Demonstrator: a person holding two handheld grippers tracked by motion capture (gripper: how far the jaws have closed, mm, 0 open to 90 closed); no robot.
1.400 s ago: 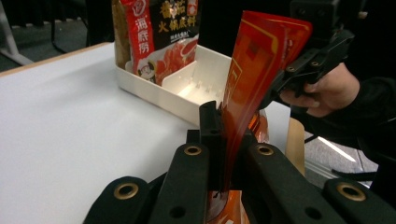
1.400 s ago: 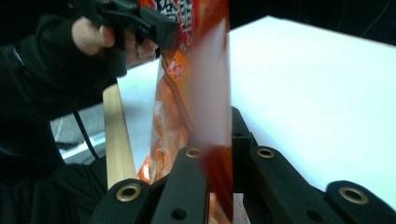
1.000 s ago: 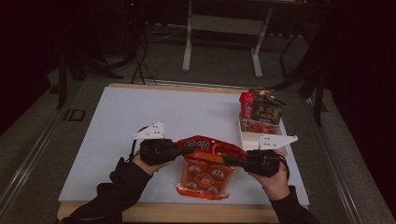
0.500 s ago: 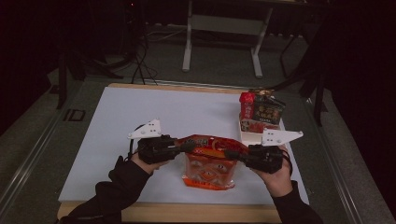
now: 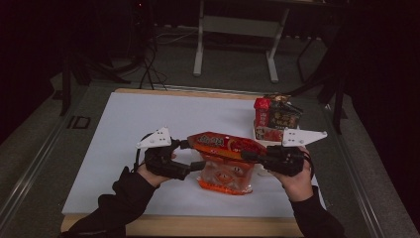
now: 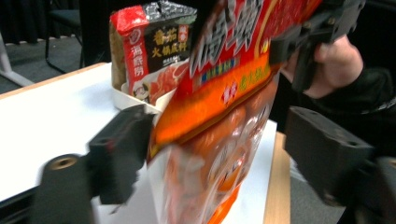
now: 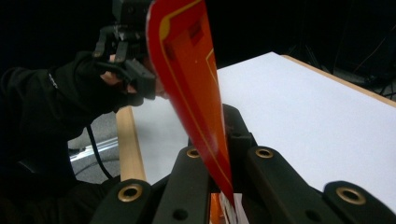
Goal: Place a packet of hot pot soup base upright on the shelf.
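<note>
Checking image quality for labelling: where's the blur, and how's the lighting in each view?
High view: dim, dark surround, only the white table top lit. Left gripper view: near black jaws and the glossy red-orange snack bag soft, the red-and-black packet behind sharper. Right gripper view: the bag's edge crisp, background black.

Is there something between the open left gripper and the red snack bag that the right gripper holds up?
Nothing visible stands between them. The red snack bag already hangs between the open jaws of the left gripper, which have just been opening. The right gripper is shut on the bag's other end. The white tray with packets stands apart, behind.
</note>
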